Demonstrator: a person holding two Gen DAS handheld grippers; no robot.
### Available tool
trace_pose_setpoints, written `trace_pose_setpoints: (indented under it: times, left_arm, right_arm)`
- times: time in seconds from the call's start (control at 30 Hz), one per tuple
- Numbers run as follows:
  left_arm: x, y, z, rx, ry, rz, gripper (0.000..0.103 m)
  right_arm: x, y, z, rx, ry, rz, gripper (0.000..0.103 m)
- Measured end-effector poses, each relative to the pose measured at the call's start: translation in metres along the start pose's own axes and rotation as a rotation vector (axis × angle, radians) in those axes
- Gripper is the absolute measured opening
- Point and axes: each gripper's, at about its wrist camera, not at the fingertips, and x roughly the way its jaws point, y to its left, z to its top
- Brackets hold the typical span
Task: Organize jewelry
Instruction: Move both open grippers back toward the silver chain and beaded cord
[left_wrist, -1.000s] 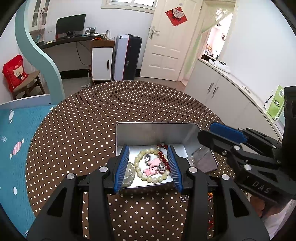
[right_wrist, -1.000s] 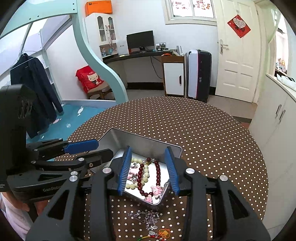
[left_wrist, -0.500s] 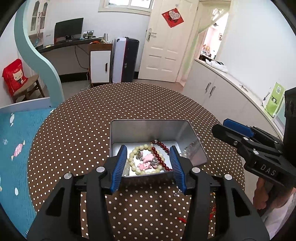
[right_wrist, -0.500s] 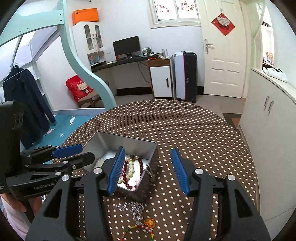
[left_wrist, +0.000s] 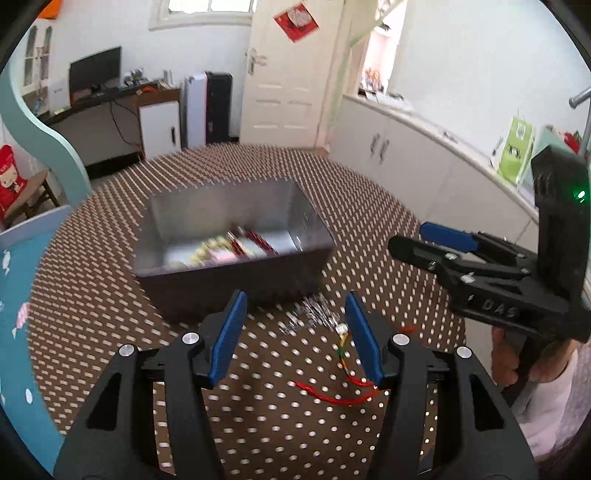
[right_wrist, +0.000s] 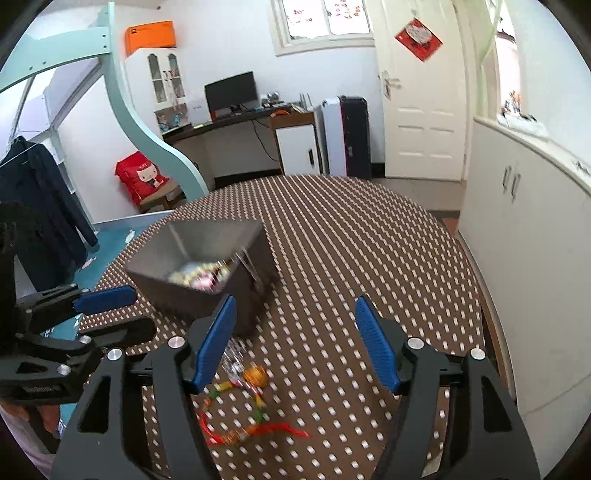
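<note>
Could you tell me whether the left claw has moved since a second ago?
Yes. The left claw has drawn back from over the metal tin; its fingers now frame the silver chain on the tablecloth.

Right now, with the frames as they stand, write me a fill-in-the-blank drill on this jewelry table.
1. The beaded bracelets lie inside the metal ____, which stands on the dotted table.
2. The silver chain lies on the cloth, ____ the box.
3. The jaws of the left gripper and the right gripper are both ____.
4. The red cord lies nearest the ____ gripper's fingers in the left wrist view.

Missing words: box; outside; open; left
</note>
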Motion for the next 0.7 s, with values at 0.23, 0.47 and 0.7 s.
trace_pose_setpoints:
  times: [0.23,0.47,0.7]
  left_arm:
    - [0.041,0.0,-0.009,-0.032,0.086,0.011,0.041]
    - [0.05,0.003,-0.013,-0.016,0.124,0.075,0.004]
    - [0.029,0.016,-0.012,-0.062,0.084,0.107,0.0]
  right_arm:
    - [0.005,-0.006,-0.016,0.008,0.034,0.014,0.064]
    - [0.008,-0.005,-0.023,0.001,0.047,0.045,0.064]
    - [0.008,0.003,-0.031,-0.022,0.066,0.073,0.064]
